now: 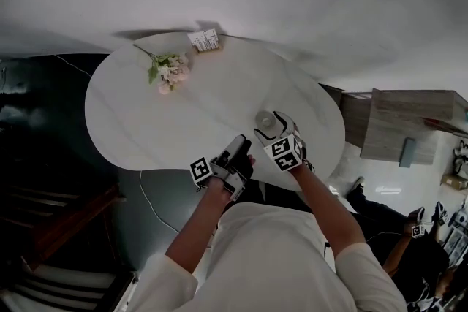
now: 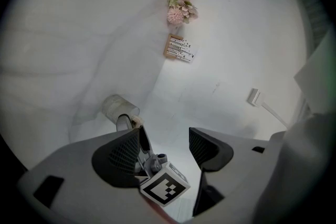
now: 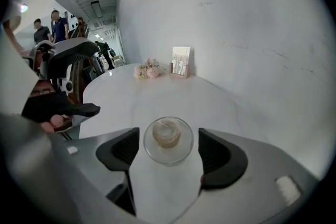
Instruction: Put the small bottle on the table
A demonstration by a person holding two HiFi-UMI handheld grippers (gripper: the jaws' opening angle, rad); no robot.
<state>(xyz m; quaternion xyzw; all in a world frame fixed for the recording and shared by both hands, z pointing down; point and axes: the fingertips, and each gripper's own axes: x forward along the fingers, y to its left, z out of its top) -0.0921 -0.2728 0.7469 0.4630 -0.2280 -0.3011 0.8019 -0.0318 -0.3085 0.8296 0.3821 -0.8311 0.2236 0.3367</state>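
A small clear glass bottle [image 3: 168,139] stands on the white oval table [image 1: 146,120], near its front right edge. My right gripper [image 3: 168,136] is open around it, with a dark pad on each side and a gap between each pad and the glass. From the head view, the bottle [image 1: 265,120] sits just beyond the right gripper [image 1: 276,126]. My left gripper [image 1: 240,145] hovers at the table's front edge, to the left of the right one. The left gripper [image 2: 164,136] is open with nothing between its pads, and the bottle [image 2: 118,107] lies beyond its left jaw.
A pink flower sprig [image 1: 168,71] and a small card holder [image 1: 205,40] lie at the table's far side by the white wall. A wooden cabinet [image 1: 409,124] stands to the right. People and a chair [image 3: 68,65] are at the left in the right gripper view.
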